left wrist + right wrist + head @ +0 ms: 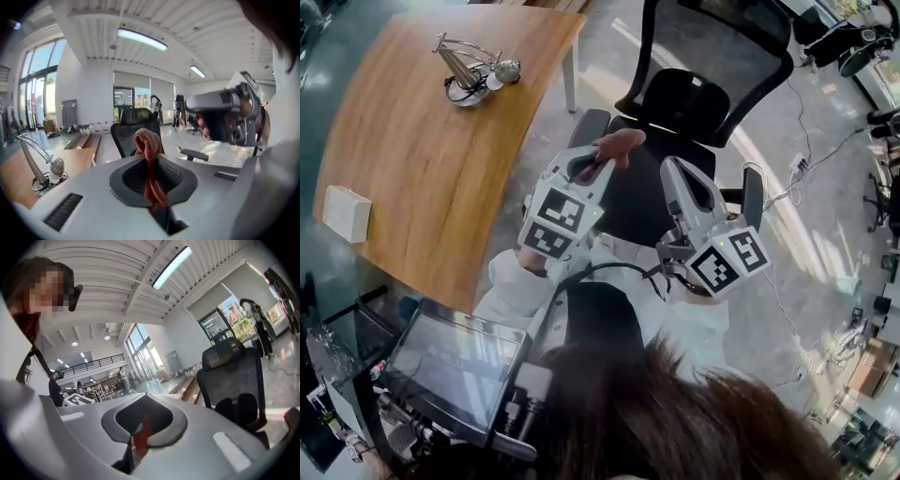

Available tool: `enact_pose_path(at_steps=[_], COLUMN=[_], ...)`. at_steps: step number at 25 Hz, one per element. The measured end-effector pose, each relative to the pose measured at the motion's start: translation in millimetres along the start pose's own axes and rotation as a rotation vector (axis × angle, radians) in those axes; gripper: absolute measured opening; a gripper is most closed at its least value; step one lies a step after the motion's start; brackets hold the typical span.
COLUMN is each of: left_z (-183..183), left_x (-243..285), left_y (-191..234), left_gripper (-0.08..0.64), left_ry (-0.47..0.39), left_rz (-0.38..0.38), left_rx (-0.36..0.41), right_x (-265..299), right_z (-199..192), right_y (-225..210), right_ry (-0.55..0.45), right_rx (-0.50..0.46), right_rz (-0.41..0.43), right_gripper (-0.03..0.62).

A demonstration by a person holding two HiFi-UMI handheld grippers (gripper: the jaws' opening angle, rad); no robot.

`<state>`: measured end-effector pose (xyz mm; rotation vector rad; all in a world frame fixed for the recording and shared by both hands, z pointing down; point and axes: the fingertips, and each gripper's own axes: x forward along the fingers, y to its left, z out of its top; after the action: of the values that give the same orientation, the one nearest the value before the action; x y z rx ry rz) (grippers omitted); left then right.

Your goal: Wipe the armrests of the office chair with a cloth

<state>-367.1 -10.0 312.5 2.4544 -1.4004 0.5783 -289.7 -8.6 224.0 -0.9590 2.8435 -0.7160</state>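
A black mesh office chair [694, 94] stands just ahead of me, with its left armrest [589, 127] and right armrest [754, 197] on either side of the seat. My left gripper [598, 167] is shut on a reddish-pink cloth [621, 143], held above the seat near the left armrest. In the left gripper view the cloth [147, 154] stands up out of the closed jaws, with the chair [133, 126] behind it. My right gripper [673, 171] hovers over the seat beside it, jaws together. A thin red sliver shows in its slit [142, 430].
A wooden table [412, 169] lies to the left, carrying a metal desk gadget [473, 70] and a white box [347, 214]. A screen on a rig [455, 361] sits at lower left. Cables [806, 169] run over the floor at right, with other chairs [853, 42] beyond.
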Motion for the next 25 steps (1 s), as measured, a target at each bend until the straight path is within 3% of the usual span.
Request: enact_pose_path(at_steps=[3,7,12,25], left_z=[61.6,107.9,117.3,123.0], left_x=[-19.3,-37.8,-39.0,-18.8], left_y=[-3.5,-6.6,-9.1,-9.4], left_gripper=[0.023,0.023,0.023,0.023], left_ry=[-0.177,-0.296,-0.317,-0.304], left_rz=[0.051,0.079,0.077,0.04], left_rx=[-0.036,-0.017,-0.009,-0.017], right_x=[-7.9,-15.1,-18.3,-11.5], right_z=[33.6,54.7,58.3,61.0], right_y=[4.7,3.6,2.1,-14.5], right_ry=[-0.061,-0.105,-0.1,-0.093], right_rx=[-0.13,-0.257,-0.293,-0.261], right_rz=[-0.034,-0.112,-0.13,-0.125], right_gripper=[0.002,0.002,0.0,0.0])
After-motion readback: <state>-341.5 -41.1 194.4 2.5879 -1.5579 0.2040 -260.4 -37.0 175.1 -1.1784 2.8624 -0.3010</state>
